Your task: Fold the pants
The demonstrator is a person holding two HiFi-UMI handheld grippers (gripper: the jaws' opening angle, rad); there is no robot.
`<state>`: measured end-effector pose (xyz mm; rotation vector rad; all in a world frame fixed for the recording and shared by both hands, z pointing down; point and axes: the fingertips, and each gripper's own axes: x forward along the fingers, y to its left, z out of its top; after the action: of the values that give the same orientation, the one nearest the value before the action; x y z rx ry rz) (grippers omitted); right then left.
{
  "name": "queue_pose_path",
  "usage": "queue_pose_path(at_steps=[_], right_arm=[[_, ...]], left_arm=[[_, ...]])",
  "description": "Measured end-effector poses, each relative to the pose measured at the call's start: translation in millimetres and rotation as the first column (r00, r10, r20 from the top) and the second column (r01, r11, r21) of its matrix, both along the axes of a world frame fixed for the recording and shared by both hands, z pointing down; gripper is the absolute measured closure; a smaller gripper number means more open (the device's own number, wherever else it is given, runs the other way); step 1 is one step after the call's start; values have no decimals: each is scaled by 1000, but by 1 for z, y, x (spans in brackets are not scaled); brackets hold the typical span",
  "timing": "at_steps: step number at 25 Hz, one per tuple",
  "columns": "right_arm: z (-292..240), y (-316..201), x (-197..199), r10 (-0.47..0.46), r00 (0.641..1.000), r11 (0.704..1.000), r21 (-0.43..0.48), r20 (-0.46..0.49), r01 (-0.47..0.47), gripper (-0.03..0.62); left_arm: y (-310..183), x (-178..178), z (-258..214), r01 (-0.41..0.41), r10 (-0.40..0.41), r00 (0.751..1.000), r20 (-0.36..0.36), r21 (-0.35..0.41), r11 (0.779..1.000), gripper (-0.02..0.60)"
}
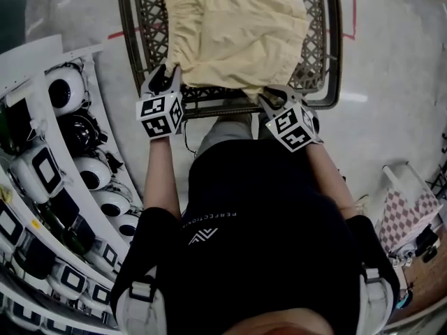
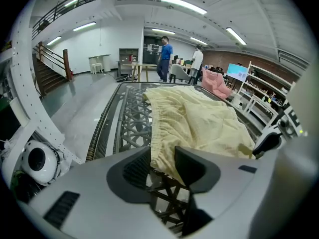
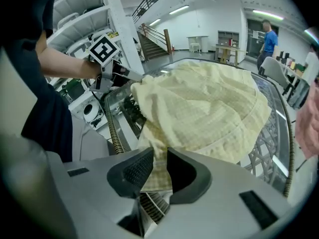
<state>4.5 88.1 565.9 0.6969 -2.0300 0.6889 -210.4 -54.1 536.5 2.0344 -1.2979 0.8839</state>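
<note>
The pale yellow pants (image 1: 230, 26) lie bunched on a dark metal lattice table (image 1: 332, 61). My left gripper (image 1: 166, 72) is at their near left corner. In the left gripper view the elastic waistband edge of the pants (image 2: 199, 123) hangs between the jaws of the left gripper (image 2: 162, 156), which stand apart with the lattice (image 2: 127, 118) showing below. My right gripper (image 1: 272, 96) is at the near right corner. In the right gripper view the right gripper (image 3: 158, 156) is shut narrowly on a hem of the pants (image 3: 199, 108). The left gripper (image 3: 117, 76) shows across the cloth.
White curved racks with round white devices (image 1: 70, 166) stand close on the left. A checked item (image 1: 401, 215) sits on a stand at the right. Two people (image 2: 164, 59) stand far beyond the table, and stairs (image 2: 47, 73) rise at the far left.
</note>
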Motion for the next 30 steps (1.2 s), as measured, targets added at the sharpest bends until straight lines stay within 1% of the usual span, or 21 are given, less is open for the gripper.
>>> queue_pose_path(at_steps=[7, 11, 14, 17, 19, 23, 27, 30], right_arm=[[0, -3, 4, 47, 997, 999, -22, -56, -48, 537], [1, -3, 5, 74, 997, 996, -37, -25, -75, 547], [3, -2, 6, 71, 997, 996, -46, -5, -71, 551], [3, -3, 6, 54, 999, 998, -38, 5, -54, 554], [1, -1, 8, 53, 999, 998, -40, 10, -53, 556], [-10, 3, 13, 63, 998, 998, -27, 27, -63, 556], [-18, 9, 21, 79, 996, 997, -12, 46, -79, 556], [-24, 15, 26, 82, 995, 997, 1, 54, -83, 556]], left_arm=[[1, -2, 12, -18, 18, 1000, -7, -47, 999, 417], [-2, -2, 20, -8, 9, 1000, 20, -77, 997, 406], [-1, 0, 24, 9, -6, 999, 43, -93, 996, 408], [-1, 4, 25, 24, -20, 999, 42, -103, 994, 438], [0, 6, 23, 17, -10, 998, 61, -107, 994, 467], [1, 6, 11, -4, 11, 993, 115, -59, 998, 536], [10, 6, 6, 19, -15, 996, 93, -45, 999, 538], [19, 9, 1, 22, -19, 996, 93, -33, 999, 538]])
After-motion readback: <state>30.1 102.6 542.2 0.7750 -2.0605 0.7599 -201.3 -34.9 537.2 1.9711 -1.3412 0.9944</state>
